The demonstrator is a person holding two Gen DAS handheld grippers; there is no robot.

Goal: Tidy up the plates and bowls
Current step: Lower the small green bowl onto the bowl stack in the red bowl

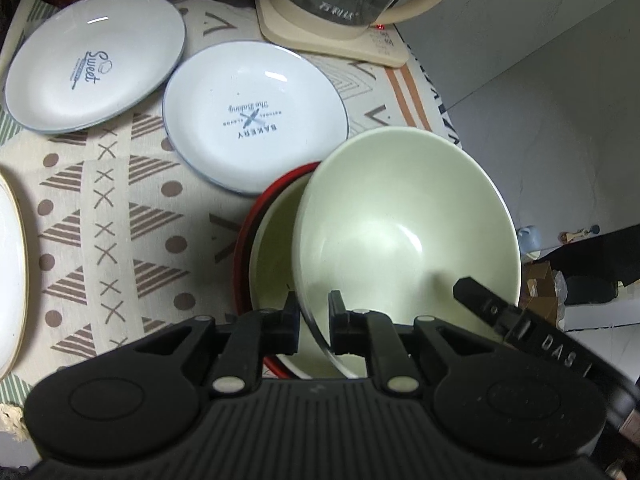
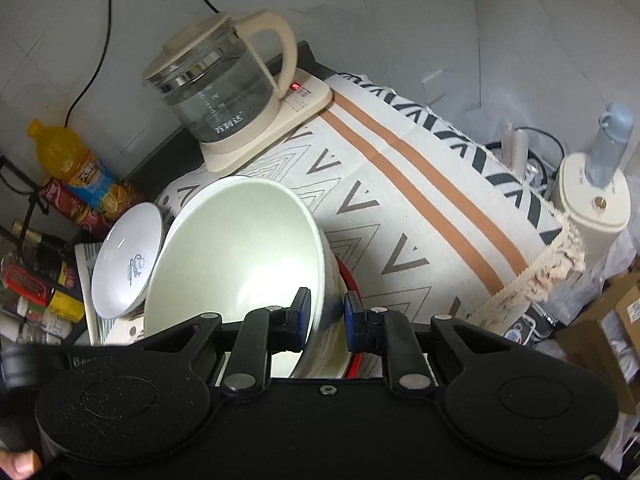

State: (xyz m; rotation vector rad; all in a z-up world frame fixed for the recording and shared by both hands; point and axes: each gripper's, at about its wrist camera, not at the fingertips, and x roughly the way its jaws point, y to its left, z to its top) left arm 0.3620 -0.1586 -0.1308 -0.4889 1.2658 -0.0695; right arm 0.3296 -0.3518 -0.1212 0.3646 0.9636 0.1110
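Bowls took up the middle of both views. My left claw (image 1: 313,322) was clamped on the near rim of a pale green bowl (image 1: 404,236), one finger inside the wall and one outside, and the bowl sat tilted, its far rim raised. My right claw (image 2: 325,322) gripped the same bowl's (image 2: 240,256) rim from the other side, blue pads (image 2: 301,318) pressed against the wall. Under it lay a second pale bowl (image 1: 272,256) nested inside a red bowl (image 1: 256,216), whose edge showed at the left; I could not tell whether the tilted bowl touched the one below. Beyond the stack, on the patterned cloth (image 1: 120,200) covering the surface, a white plate printed "BAKERY" (image 1: 254,118) lay just beside the red rim, and a white plate printed "Sweet" (image 1: 94,62) lay further left, apart from it. A gold-edged white plate (image 1: 10,280) showed at the left border. At the back stood a glass kettle (image 2: 218,80) on its cream base, with an orange drink bottle (image 2: 70,160) to its left.
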